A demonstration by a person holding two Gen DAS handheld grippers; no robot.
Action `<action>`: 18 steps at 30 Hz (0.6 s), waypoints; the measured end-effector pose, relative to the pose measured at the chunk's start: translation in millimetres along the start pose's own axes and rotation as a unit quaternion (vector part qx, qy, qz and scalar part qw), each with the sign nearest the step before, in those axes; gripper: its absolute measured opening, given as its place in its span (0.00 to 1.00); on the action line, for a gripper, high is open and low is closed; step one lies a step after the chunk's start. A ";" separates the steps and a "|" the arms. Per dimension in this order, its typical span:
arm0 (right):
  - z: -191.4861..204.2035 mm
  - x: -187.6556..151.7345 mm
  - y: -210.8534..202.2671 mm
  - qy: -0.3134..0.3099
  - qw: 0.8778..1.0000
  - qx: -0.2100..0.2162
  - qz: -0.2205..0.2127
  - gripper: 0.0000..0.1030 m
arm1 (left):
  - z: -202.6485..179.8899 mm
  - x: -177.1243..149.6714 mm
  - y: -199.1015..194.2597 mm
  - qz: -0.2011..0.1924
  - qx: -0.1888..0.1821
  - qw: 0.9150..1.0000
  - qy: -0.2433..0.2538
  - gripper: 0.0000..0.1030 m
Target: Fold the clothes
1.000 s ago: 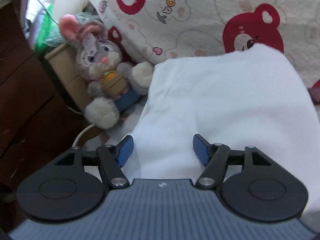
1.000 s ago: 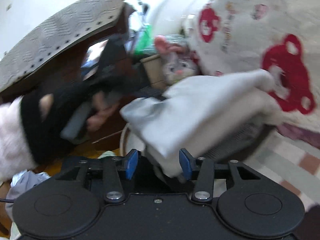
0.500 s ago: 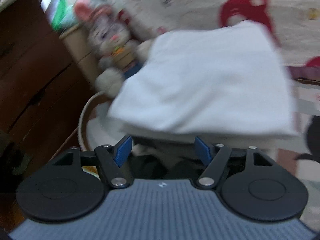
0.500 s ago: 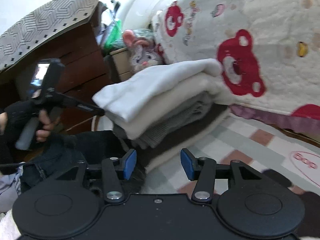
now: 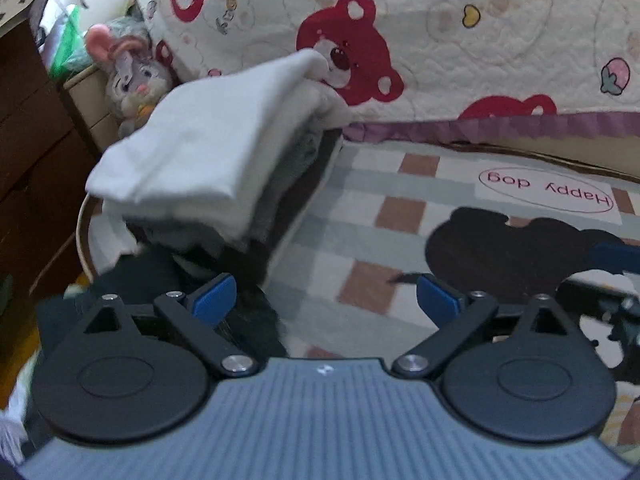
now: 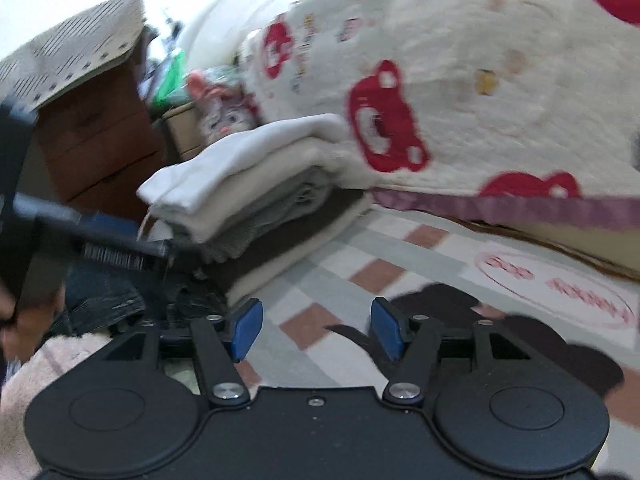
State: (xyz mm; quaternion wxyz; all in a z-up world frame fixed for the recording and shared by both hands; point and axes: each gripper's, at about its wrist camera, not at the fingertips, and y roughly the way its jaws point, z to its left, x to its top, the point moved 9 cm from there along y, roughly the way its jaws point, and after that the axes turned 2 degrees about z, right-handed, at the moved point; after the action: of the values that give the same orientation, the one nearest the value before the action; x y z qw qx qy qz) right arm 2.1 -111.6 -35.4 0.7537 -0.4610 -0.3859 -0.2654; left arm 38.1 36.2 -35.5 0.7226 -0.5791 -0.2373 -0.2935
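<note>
Both the left gripper (image 5: 324, 300) and right gripper (image 6: 316, 330) are opening, empty, near the folded stack (image 5: 208, 160).

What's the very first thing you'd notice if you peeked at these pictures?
Probably the big cream quilt with red bear faces, filling the back. Next, the stack of folded clothes topped by a white piece, on the checked bed sheet at the left. A grey plush bunny with pink ears peeks out behind the stack.

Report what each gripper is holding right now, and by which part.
Nothing is held. The left gripper and right gripper are both opening with nothing between their fingers; the folded stack lies free.
</note>
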 end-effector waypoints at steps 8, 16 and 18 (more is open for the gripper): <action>-47.3 -16.0 -32.3 0.088 0.994 -0.018 -0.054 0.67 | -43.7 -45.5 -16.3 -0.013 0.066 0.997 -0.031 1.00; -38.3 -26.7 -31.8 0.069 0.996 -0.023 -0.052 0.67 | -62.9 -65.6 -22.3 -0.002 0.066 0.997 -0.031 1.00; -36.8 -28.2 -31.1 0.063 0.996 -0.023 -0.050 0.67 | -62.3 -64.8 -24.2 -0.008 0.071 0.997 -0.030 1.00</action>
State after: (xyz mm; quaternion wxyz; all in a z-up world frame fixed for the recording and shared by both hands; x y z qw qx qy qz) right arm -24.9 -157.0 -53.6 0.7515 -0.4404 -0.3539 -0.3407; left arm -25.0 -18.7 -76.4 0.7520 -0.5330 -0.2834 -0.2646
